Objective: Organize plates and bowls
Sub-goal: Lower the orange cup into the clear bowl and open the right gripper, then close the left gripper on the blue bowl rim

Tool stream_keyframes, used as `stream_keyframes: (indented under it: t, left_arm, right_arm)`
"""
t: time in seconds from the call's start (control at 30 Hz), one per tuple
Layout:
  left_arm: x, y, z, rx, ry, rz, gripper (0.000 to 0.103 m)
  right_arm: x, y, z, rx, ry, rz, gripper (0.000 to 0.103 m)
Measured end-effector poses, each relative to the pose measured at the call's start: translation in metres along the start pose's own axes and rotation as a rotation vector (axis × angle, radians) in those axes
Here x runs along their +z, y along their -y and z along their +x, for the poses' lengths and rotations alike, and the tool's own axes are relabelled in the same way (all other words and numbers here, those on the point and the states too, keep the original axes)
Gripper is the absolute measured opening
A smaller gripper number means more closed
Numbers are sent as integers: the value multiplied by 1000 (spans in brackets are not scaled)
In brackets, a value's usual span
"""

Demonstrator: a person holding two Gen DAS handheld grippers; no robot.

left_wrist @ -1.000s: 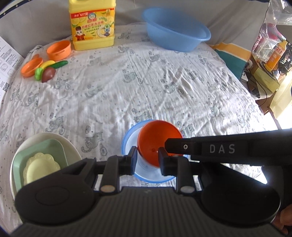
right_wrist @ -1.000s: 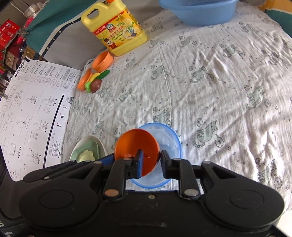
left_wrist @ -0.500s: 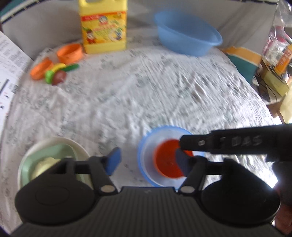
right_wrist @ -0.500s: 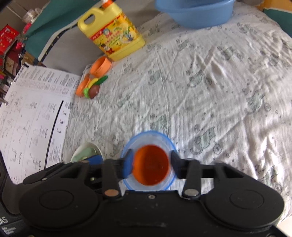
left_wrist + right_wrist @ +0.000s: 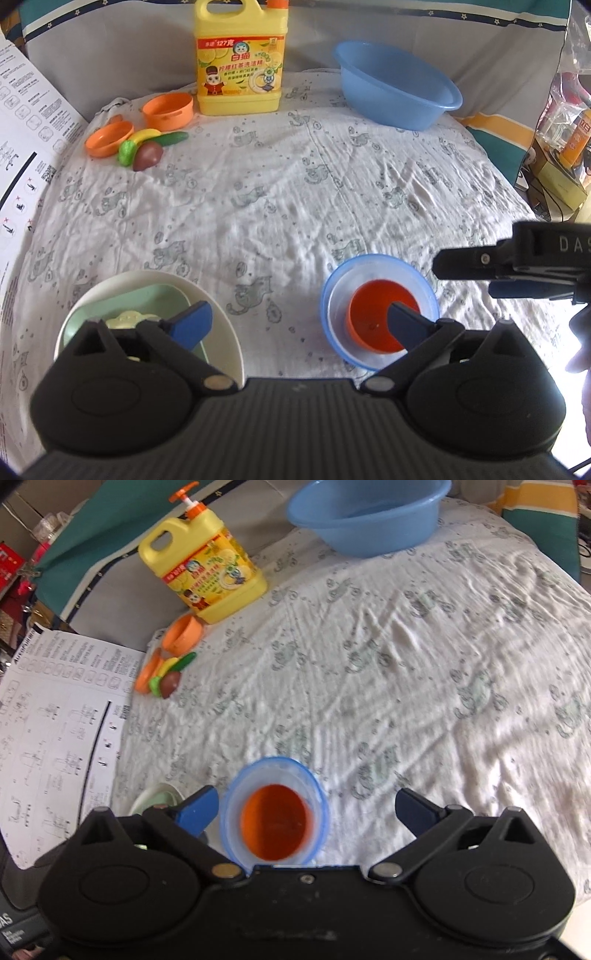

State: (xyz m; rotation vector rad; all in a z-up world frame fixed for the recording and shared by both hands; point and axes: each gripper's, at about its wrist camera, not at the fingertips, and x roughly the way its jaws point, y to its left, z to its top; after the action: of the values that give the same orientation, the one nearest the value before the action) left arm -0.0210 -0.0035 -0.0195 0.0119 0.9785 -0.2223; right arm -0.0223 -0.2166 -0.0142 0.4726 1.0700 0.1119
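Both grippers, left and right, just spread wide, empty; orange bowl nested in blue bowl, near edge of table.

- Orange bowl: smooth plastic, slightly glossy.
- Clear blue-rimmed bowl: translucent plastic.
- Printed cloth: crinkled, matt fabric.
- Detergent jug: shiny yellow plastic.
- Instruction sheet: matt paper.

Left gripper: pitched downward, jaws just opened and spread wide, nothing between the blue pads. Right gripper: likewise pitched downward, jaws just opened to full spread, pads clear of contact; in the left wrist view its black fingers enter from the right edge
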Motion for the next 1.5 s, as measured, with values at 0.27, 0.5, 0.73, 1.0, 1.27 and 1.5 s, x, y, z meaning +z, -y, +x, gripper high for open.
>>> stream_keyframes:
  t: [0.27, 0.5, 0.73, 1.0, 1.27, 1.5]
  left_arm:
    - [-7, -8, 2, -21, -11, -29, 103]
    - [-13, -8, 3, -43, -6, -32, 103]
    - [-17, -4, 9, -71, -10, -18, 103]
    - [-18, -4, 18, -87, -23, -24, 103]
    - [-16, 2, 27, -116, -30, -15, 103]
    - [-14, 8, 36, -150, -38, -6, 95]
  right_arm:
    - [-14, 8, 2, -62, -16, 24, 103]
    - [-17, 8, 5, -90, -19, 30, 103]
    - [-18, -4, 7, -123, -19, -37, 103]
    - [-14, -9, 14, -128, -34, -68, 103]
    - [-8, -11, 17, -104, -39, -81, 103]
    - [-8, -9, 29, -76, -76, -77, 89]
